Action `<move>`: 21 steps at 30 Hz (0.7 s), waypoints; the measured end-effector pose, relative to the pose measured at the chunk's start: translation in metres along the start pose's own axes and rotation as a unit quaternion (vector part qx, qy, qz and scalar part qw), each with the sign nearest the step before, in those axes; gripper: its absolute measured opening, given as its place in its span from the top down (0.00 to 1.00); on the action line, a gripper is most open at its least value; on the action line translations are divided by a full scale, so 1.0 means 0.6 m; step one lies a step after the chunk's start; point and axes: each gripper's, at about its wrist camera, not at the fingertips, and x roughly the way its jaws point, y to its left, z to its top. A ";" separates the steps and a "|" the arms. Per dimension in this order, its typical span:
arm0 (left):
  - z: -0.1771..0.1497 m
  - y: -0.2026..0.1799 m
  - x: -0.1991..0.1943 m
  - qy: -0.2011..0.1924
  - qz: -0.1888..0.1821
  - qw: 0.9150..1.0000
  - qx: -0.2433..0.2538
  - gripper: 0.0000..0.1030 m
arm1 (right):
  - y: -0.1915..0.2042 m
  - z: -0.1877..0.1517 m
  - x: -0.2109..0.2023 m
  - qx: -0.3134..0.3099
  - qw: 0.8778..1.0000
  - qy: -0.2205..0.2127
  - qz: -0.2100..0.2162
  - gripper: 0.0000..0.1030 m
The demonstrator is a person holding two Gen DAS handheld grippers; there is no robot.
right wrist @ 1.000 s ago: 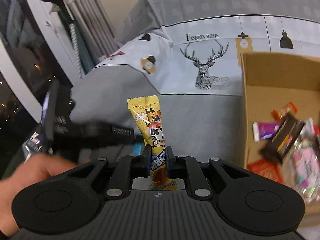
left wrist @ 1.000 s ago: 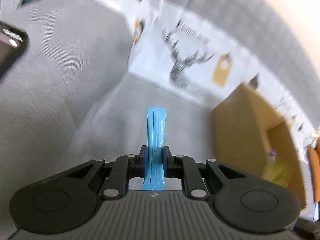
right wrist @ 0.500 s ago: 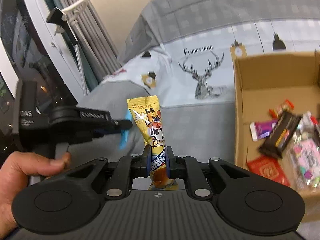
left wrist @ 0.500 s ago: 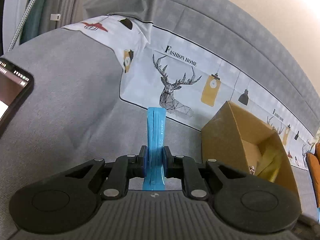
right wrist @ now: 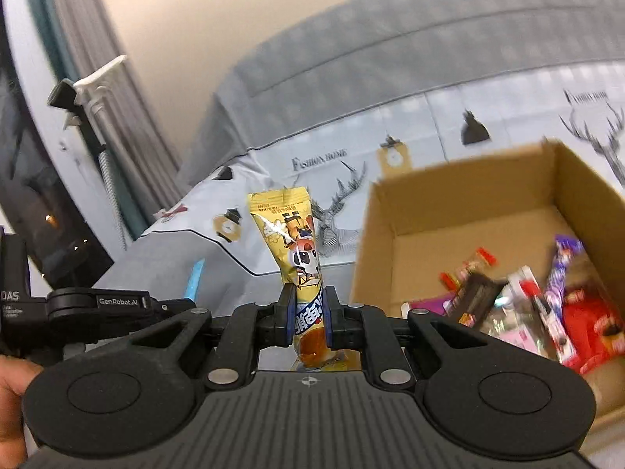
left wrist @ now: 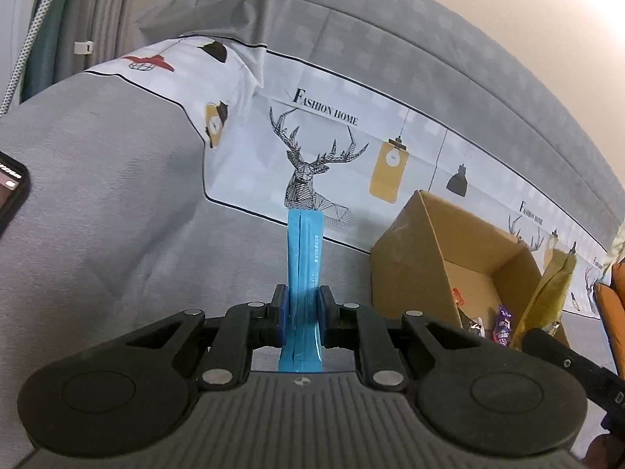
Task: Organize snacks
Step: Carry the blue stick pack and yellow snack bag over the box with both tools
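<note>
My left gripper (left wrist: 303,305) is shut on a slim blue snack packet (left wrist: 304,250) that stands upright between its pads, above the grey bed. An open cardboard box (left wrist: 414,269) lies to its right with a few snacks inside. My right gripper (right wrist: 306,310) is shut on a yellow snack packet with a cartoon print (right wrist: 293,234), held upright just left of the cardboard box (right wrist: 390,211). Several wrapped snacks (right wrist: 547,305) lie in that box. The left gripper (right wrist: 117,305) and the tip of its blue packet (right wrist: 194,279) show at the left of the right wrist view.
A grey bedspread (left wrist: 117,195) with a white deer-print pillow (left wrist: 320,156) fills the background. A phone (left wrist: 9,191) lies at the far left. Curtains and a dark window (right wrist: 47,195) stand to the left, and a hand (right wrist: 11,391) holds the left gripper.
Both grippers have lifted and swung toward the box, which now sits closer and larger in each view. Each packet stays clamped as before.
</note>
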 end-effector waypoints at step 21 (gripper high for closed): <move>-0.018 -0.067 0.039 0.010 -0.018 1.000 0.018 0.85 | -0.061 -0.003 -0.050 -0.024 0.999 -0.012 -0.045 0.85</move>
